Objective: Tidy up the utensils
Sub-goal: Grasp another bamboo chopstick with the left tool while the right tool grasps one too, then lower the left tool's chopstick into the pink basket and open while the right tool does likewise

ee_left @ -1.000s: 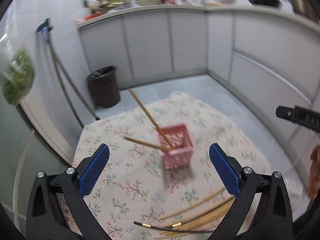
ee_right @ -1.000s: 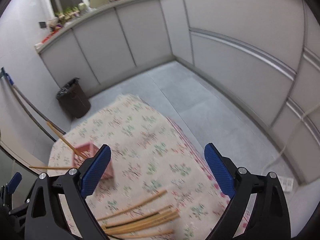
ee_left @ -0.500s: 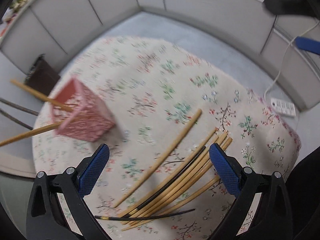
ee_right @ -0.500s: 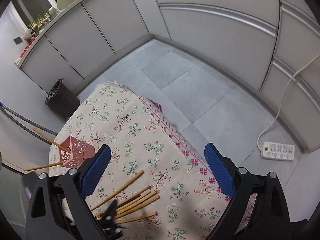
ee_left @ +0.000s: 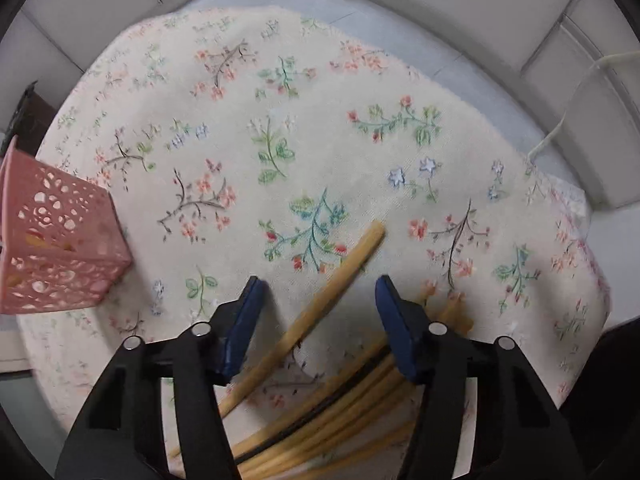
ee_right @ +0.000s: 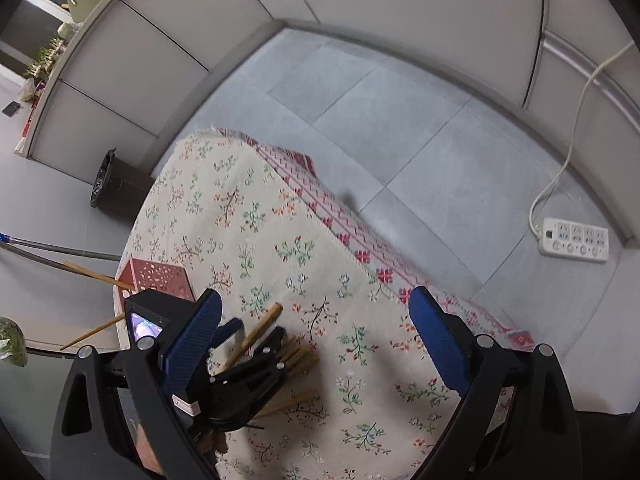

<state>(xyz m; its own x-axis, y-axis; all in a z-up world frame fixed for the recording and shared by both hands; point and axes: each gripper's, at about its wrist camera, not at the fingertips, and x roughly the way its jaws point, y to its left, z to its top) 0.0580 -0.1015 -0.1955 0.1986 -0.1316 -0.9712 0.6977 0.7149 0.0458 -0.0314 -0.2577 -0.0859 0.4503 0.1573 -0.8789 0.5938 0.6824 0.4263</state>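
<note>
Floral cloth (ee_left: 320,128) covers the bench, cream with small red, green and blue sprigs, and a red patterned border shows along its edge in the right wrist view. On it lies a loose bundle of wooden chopsticks (ee_left: 344,412), with at least one dark one among them. One pale chopstick (ee_left: 320,304) lies apart from the bundle, angled up toward the middle of the cloth.

In its own view the left gripper (ee_left: 318,304) hangs low over this single chopstick, its blue-padded fingers (ee_left: 244,324) spread on either side of the stick and not touching it. The right finger sits just above the ends of the bundle. In the right wrist view the same gripper (ee_right: 250,332) appears from the side, with the stick rising between its fingers.

A pink perforated holder (ee_left: 56,240) stands on the bench at the left edge of the left wrist view, well apart from the bundle. In the right wrist view it (ee_right: 156,276) already has two chopsticks (ee_right: 96,276) leaning out of it toward the left.

The right gripper (ee_right: 316,340) is raised above the bench, fingers spread wide and holding nothing.

Beyond the bench are a grey tiled floor (ee_right: 400,120), a dark bin (ee_right: 116,192) and a white power strip (ee_right: 574,238) with its cord.
</note>
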